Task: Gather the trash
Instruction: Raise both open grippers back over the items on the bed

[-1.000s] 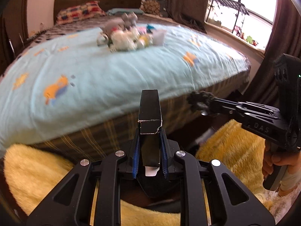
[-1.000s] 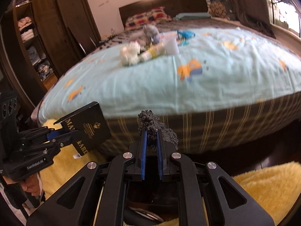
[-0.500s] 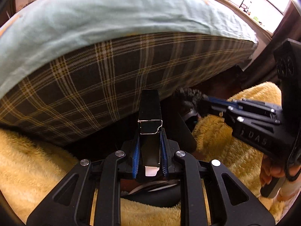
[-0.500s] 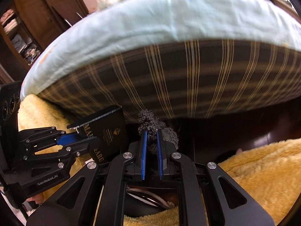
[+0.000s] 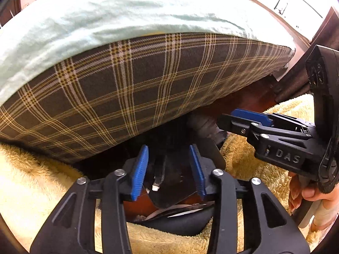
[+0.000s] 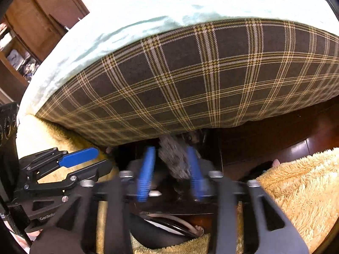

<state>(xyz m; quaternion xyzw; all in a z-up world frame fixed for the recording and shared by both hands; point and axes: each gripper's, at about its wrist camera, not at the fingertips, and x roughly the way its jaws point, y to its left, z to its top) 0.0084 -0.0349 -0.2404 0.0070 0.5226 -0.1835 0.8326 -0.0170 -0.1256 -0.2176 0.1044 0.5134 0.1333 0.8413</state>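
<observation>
Blue pads on your left gripper (image 5: 169, 169) are spreading, the black box (image 5: 161, 169) loose between them, tipped over a dark bin (image 5: 175, 224) on the yellow rug (image 5: 31, 186). Your right gripper (image 6: 171, 169) is opening too; the grey fluff (image 6: 175, 160) sits between its pads, no longer pinched. Beyond: the plaid mattress side (image 5: 127, 89), pale sheet (image 5: 106, 10) on top

the bed (image 5: 131, 80) rose behind both grippers, its sheet (image 5: 106, 12) lying over the mattress side. the left gripper (image 5: 169, 165) pointed down in front of it with a flat box (image 5: 171, 175) between its opening jaws. to its right sat the right gripper (image 6: 171, 169), jaws opening around what seemed a fuzzy clump (image 6: 173, 160). a rug (image 5: 31, 186) lay on the floor beneath, and a bin (image 5: 175, 224) sat below the grippers.
</observation>
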